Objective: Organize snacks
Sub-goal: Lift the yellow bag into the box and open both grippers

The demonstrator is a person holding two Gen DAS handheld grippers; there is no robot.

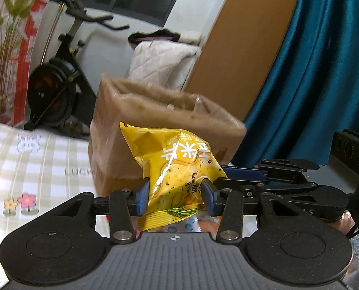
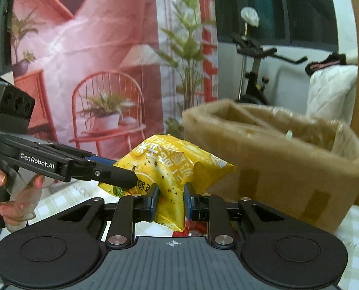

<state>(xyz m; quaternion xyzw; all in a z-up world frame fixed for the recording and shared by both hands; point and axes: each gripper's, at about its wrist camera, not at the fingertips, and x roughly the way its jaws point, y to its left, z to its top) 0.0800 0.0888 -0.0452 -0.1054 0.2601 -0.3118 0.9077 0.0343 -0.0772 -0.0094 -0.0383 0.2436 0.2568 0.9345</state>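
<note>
Yellow snack packet (image 1: 177,169) held aloft by two grippers, before an open cardboard box (image 1: 165,130).

Left gripper (image 1: 175,197) jaws pinching the packet's lower half; right gripper (image 2: 171,201) jaws pressed tight on another crumpled edge. Probably light, soft, slippery film with fragile contents; best held by the sealed edges, above the checked surface (image 1: 34,169).

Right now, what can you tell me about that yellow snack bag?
The yellow snack bag is a small, glossy, crinkled plastic packet with white lettering and printed dark specks. It looks sealed and puffy. It hangs in the air in front of the cardboard box, pinched by both grippers at once: the left gripper and the right gripper each clamp it between blue pads.
</note>
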